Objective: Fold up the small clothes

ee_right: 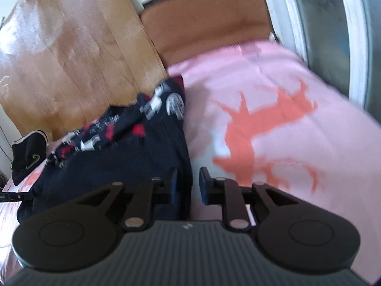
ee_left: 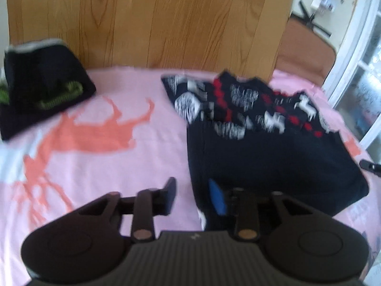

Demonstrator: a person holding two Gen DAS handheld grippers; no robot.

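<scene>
Evidently both tongs are spread and pinch nothing: left tongs straddle the sweater's seven o'clock edge, right tongs its five o'clock edge. Grip both corners evenly on the pink blanket, then fold squarely.

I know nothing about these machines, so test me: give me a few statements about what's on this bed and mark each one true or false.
1. The dark patterned sweater lies on a pink cover with orange deer shapes. True.
2. The sweater's pattern is yellow and blue. False: it is white and red on dark cloth.
3. A second dark garment with green markings sits apart, near the wooden headboard. True.
4. The left tongs are clamped tight on the green-marked garment. False: they stand open at the sweater's near edge.
5. The right tongs are at the sweater's edge too. True.
</scene>
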